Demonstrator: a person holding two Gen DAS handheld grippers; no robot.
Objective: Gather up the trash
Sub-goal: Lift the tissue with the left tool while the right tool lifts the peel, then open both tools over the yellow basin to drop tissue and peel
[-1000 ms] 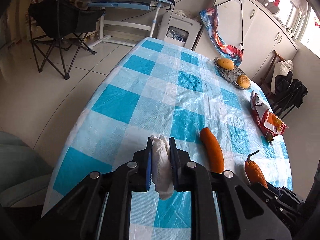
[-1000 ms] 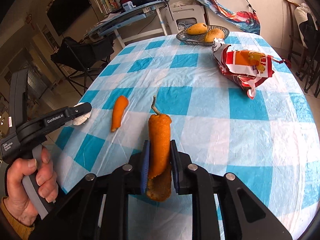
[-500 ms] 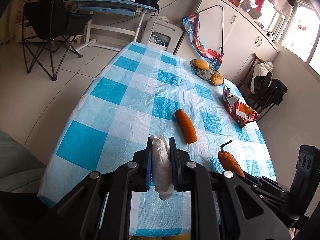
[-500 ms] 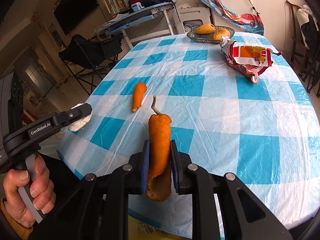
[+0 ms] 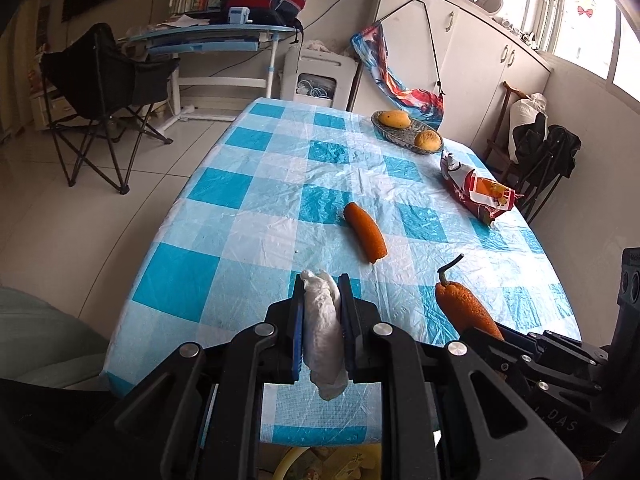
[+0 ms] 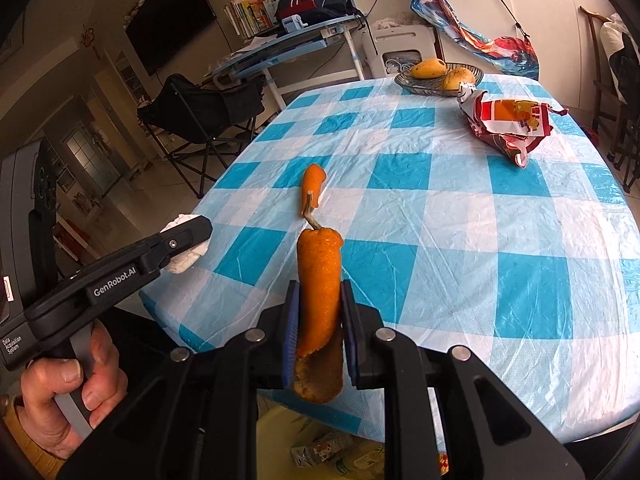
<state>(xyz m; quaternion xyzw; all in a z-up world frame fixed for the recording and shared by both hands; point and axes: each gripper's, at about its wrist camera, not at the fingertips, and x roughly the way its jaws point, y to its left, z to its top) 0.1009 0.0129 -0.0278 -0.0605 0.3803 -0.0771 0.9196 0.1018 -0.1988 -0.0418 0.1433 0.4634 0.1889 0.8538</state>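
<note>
Both grippers matte black plastic, silver screw heads at pivots, blue pads inside fingers [image 5: 297, 334]. Left gripper [image 6: 188, 240] has white "GenRobot.AI" lettering on side (grey trigger too). Mustard-yellow sleeve cuff [image 6: 20, 432] at wrist.

On the table [image 5: 240, 240], a peel [image 5: 366, 232] lies nearer than the snack bag [image 5: 478, 192] and fruit basket [image 5: 404, 136].

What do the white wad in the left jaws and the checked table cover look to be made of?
Crumpled white wad: likely soft tissue paper, matte, creased and squashed between the jaws. Blue-and-white checked table cover: probably thin plastic sheet, glossy, with fine wrinkles catching the light.
</note>
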